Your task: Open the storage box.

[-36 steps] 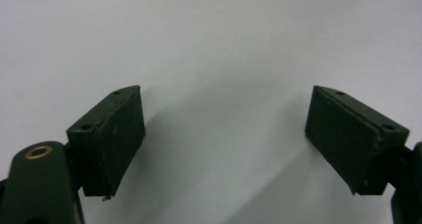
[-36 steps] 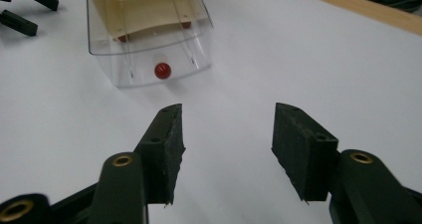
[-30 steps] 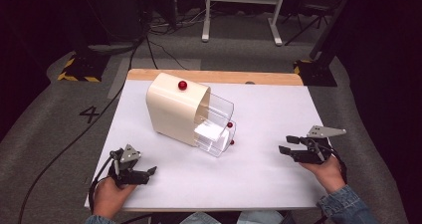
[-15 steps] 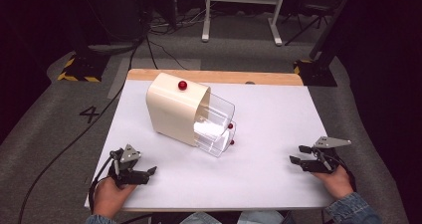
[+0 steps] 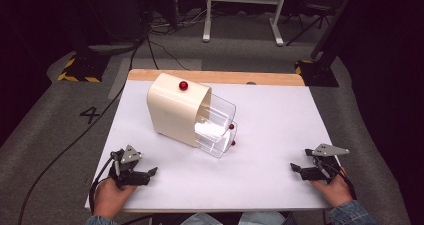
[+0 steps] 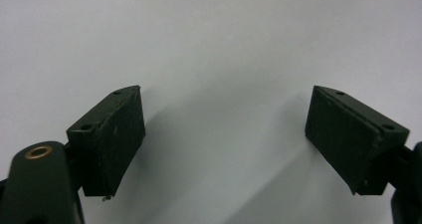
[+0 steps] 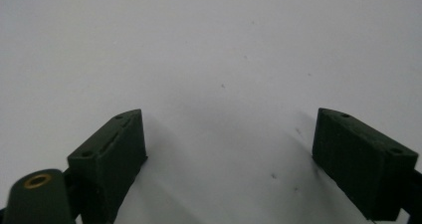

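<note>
A cream box (image 5: 172, 108) with a red knob (image 5: 183, 85) on top lies near the middle of the white table (image 5: 280, 120). Clear plastic drawers (image 5: 216, 126) with small red knobs stick out of its right side, and something white lies in one. My left gripper (image 5: 150, 174) rests at the table's front left corner, held by a hand, its jaws wide apart over bare white surface (image 6: 224, 109). My right gripper (image 5: 295, 169) sits at the front right, also open with nothing between its jaws (image 7: 229, 134). Both grippers are well apart from the box.
A wooden strip (image 5: 215, 76) runs along the table's far edge. Black cables (image 5: 150, 40) and a white metal stand (image 5: 242, 10) lie on the grey floor behind. A black-and-yellow striped base (image 5: 80, 70) sits at the back left.
My right gripper has drawn back toward the front right edge and dropped lower. The left gripper and the box have stayed put.
</note>
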The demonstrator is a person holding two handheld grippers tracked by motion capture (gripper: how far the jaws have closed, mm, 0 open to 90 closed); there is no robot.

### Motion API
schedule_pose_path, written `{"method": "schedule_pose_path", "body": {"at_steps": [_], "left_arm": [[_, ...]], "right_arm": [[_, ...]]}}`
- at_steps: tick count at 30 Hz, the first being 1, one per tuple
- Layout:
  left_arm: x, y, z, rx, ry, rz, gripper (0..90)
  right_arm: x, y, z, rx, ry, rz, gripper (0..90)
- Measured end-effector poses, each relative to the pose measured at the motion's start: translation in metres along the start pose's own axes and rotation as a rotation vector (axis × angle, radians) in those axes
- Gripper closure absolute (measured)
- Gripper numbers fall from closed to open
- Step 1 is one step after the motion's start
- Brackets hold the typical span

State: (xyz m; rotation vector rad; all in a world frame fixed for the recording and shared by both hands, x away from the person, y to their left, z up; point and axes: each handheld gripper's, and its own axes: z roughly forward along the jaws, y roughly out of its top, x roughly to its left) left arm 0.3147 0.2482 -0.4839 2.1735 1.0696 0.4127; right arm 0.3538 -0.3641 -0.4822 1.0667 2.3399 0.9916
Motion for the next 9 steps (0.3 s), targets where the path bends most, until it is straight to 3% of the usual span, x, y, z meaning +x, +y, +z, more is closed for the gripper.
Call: {"method": "schedule_pose_path", "body": {"at_steps": [3,9], "left_arm": [[-0.0001,0.0000,0.0000,0.000,0.001,0.000,16.0],[0.0000,0.0000,0.0000,0.000,0.000,0.000,16.0]], "right_arm": [[-0.0034,0.0004,0.0010,0.012,0.020,0.026,13.2],[-0.0032,0.0006,0.0012,0.015,0.012,0.024,12.1]]}}
